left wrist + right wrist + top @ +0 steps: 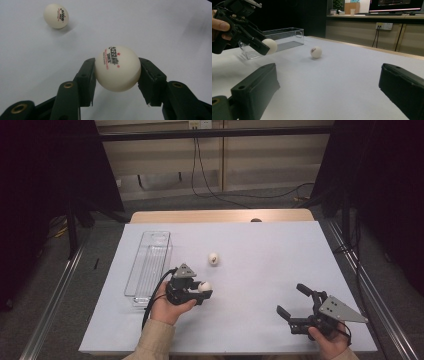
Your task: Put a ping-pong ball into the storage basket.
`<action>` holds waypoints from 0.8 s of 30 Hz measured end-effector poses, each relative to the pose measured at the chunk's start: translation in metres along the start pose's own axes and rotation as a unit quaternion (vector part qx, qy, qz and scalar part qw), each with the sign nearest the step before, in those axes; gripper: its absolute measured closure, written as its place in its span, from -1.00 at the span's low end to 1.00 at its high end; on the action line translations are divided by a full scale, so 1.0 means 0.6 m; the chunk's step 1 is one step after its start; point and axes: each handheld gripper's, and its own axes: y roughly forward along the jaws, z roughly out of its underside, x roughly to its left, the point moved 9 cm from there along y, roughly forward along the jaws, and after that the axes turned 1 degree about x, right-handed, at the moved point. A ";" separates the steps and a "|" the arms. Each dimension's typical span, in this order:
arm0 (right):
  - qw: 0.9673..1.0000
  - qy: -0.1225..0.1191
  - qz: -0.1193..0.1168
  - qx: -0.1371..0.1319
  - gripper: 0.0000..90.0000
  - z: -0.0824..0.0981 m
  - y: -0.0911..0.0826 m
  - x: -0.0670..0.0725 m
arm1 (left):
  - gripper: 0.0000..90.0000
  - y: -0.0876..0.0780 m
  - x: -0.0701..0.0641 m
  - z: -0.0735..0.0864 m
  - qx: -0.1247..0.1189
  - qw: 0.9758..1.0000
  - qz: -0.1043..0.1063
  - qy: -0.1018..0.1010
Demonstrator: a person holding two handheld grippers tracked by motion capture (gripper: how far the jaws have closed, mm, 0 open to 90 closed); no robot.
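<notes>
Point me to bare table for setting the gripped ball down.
Free: the stretch between the loose ball and the right gripper, and the far right half of the white table. Crowded: the left side, where the left gripper holds its ball beside the clear tray.

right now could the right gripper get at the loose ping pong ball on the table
Probably yes. The right gripper has its jaws open and empty, and bare white table lies between it and the loose ping pong ball. The left gripper, holding the other ball, sits off to the side.
</notes>
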 end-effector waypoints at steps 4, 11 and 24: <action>1.000 0.000 0.000 0.000 -0.96 0.000 0.000 0.000 | 0.13 -0.002 0.004 0.001 0.002 1.000 -0.002 0.000; 1.000 0.001 0.000 -0.001 -0.96 0.000 0.000 0.000 | 0.13 -0.006 0.010 0.000 0.001 1.000 -0.006 -0.005; 1.000 0.002 -0.001 -0.002 -0.96 -0.001 0.000 0.000 | 0.13 -0.019 0.021 -0.003 0.000 1.000 -0.012 -0.014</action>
